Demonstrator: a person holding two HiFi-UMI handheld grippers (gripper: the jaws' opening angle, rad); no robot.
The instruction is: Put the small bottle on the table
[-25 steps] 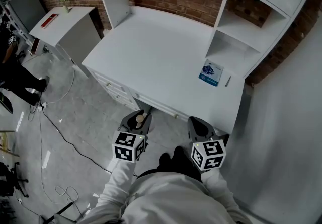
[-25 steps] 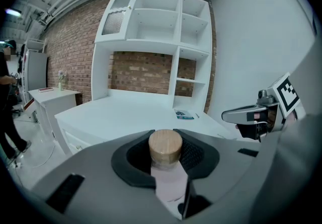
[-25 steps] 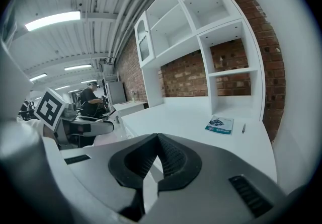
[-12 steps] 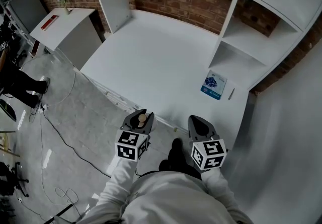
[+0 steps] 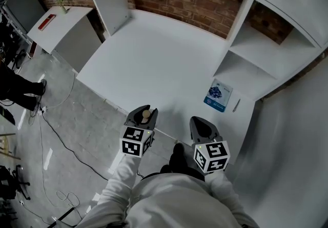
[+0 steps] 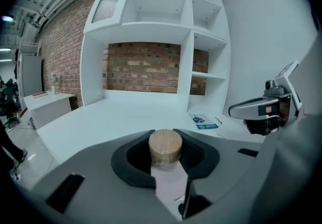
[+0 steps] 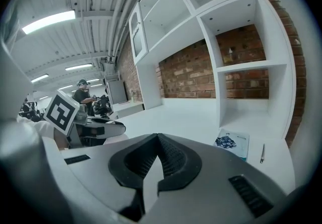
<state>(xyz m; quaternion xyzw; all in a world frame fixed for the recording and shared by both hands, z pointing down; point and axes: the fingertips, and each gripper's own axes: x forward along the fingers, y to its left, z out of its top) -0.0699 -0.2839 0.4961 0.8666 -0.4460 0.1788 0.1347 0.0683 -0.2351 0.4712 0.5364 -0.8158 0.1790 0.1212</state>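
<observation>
While the small bottle [image 6: 165, 146] is not yet set down, it sits upright in the left gripper [image 5: 142, 113], whose jaws are clamped on it just under its round wooden cap. The head view puts that gripper about over the table's [image 5: 154, 63] near edge, with the bottle clear of the white top. The right gripper [image 7: 158, 140] is beside it, nearer the right end of that edge, its jaws together with nothing between them.

Only the cap and a pale stretch of the body below it show. The bottle looks light and stiff, probably glass or hard plastic, so smooth and apt to slip if the grip loosens too early. If it is glass, a drop onto the floor short of the edge could break it. The present hold, high on the body by the cap, looks sound for carrying, since the ribbed pads wrap round it on both sides. A narrow base under a wide cap may tip, so it should stand flat on the top before the jaws part.

Most of the top is bare. A booklet [image 5: 219, 95] and a pen [image 5: 237, 105] lie near the right edge, well apart from the bottle.
</observation>
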